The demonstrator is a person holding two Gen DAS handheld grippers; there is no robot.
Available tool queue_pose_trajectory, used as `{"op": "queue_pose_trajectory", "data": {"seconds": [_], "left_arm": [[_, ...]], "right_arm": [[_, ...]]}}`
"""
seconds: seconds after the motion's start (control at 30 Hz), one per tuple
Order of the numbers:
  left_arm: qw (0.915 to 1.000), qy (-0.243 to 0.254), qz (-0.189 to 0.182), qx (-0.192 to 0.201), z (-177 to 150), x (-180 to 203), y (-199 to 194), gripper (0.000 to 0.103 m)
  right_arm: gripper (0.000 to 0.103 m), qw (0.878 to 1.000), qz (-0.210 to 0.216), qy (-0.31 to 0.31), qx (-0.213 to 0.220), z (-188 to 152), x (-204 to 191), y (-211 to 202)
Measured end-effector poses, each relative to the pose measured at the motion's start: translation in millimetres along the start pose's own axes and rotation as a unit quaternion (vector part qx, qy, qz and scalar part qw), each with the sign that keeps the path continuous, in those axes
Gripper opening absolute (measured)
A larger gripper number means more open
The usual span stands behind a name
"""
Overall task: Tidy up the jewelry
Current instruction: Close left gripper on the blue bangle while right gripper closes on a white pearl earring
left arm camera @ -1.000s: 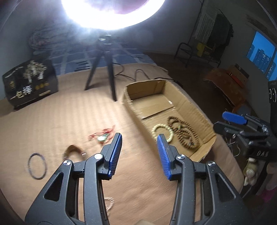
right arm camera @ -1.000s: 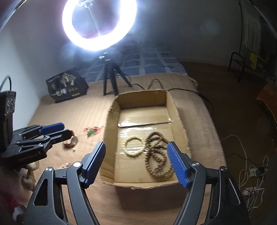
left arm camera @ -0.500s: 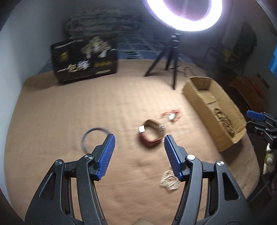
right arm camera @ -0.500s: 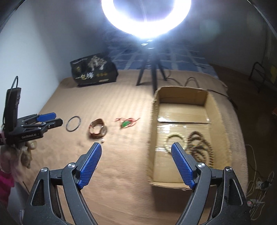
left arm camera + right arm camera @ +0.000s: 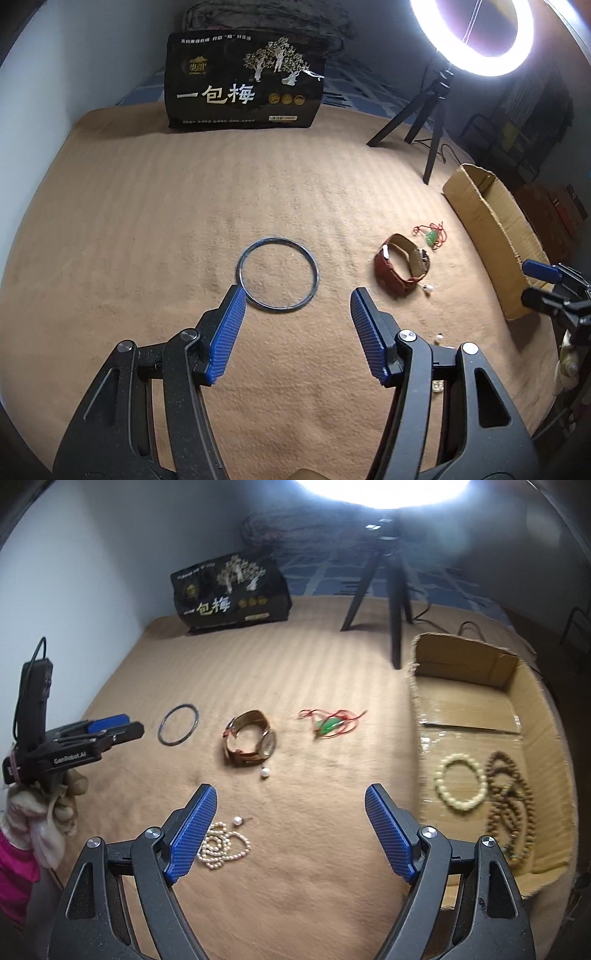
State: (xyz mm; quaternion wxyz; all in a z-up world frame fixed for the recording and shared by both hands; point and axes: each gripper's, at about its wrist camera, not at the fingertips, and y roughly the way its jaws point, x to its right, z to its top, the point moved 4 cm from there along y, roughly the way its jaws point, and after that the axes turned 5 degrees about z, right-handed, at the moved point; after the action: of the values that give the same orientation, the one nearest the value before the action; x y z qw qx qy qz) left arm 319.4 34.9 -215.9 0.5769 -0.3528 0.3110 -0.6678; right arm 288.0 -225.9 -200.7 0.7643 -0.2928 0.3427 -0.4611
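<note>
Dark bangle [image 5: 277, 274]; brown-strapped watch [image 5: 402, 267]; green pendant [image 5: 330, 725], red cord; tan ribbed blanket [image 5: 184, 206]; blue ridged fingers [image 5: 226, 334].

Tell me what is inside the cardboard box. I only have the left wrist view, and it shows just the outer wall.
Observer: The cardboard box holds a cream bead bracelet beside brown bead strands.
Operator: Report anything the left tongs hide from me.
Observer: A pearl bracelet lies bunched on the blanket, next to the left finger of the right tongs.
Operator: State the condition of the right tongs.
Observer: They are open and hold nothing.
</note>
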Motion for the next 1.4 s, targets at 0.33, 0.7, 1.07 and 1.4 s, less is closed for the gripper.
{"op": "queue_pose_trajectory", "data": {"seconds": [0.33,0.7,1.07,1.4], "left_arm": [[0.9992,-0.007,0.036,-0.018,-1,-1,34,0.081],[0.9974,-0.034,0.055,-0.034,-1,-5,64,0.081],[0.9944,-0.021,0.098,-0.034,4,2,84,0.086],[0.995,-0.025,0.093,-0.025,3,-3,88,0.092]], "right_arm": [[0.082,0.999,-0.005,-0.034,-0.028,-2,-17,36],[0.082,0.998,0.001,-0.039,-0.043,-1,-21,66],[0.082,0.997,-0.001,-0.06,-0.049,3,-28,84],[0.043,0.995,-0.014,-0.066,-0.069,4,-23,106]]}}
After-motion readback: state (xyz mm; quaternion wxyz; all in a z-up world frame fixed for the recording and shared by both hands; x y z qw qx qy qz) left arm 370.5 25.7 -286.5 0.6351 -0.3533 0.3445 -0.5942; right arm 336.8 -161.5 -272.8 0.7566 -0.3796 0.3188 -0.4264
